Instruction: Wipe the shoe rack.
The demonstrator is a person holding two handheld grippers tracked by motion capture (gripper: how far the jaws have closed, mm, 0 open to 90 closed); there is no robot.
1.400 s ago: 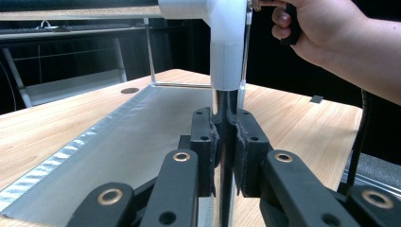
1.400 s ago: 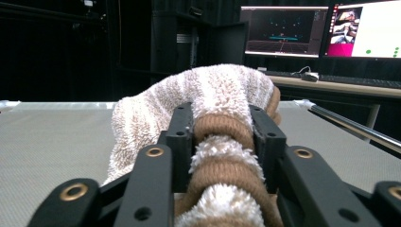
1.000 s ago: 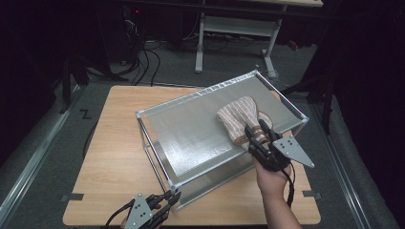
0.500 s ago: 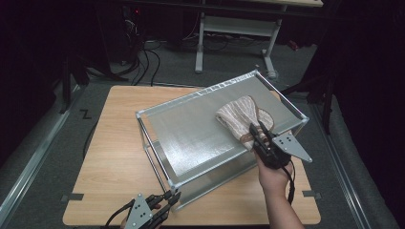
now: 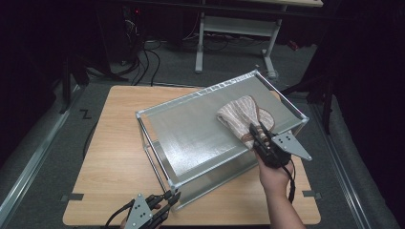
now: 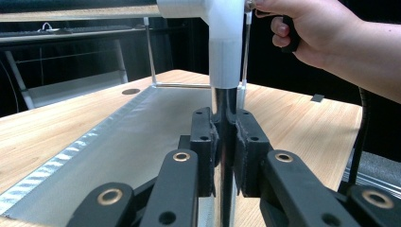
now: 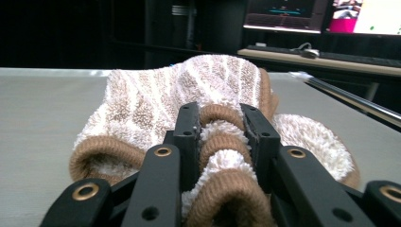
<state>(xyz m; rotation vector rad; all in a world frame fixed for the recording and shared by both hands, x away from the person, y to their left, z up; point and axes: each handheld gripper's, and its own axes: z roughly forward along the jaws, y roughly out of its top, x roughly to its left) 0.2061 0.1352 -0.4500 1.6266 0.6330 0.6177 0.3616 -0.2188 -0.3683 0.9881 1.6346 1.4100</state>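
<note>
Jaws of right gripper just closing, pinching towel; left gripper clamps shelf post.

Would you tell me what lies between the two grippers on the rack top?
Bare silver rack top, in the high view; left gripper clamps the corner post, right gripper the towel.

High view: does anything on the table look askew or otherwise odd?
The shelf frame sits skewed to the table edges. The left gripper clamps its near corner post; the right gripper has just closed on the bunched striped towel.
</note>
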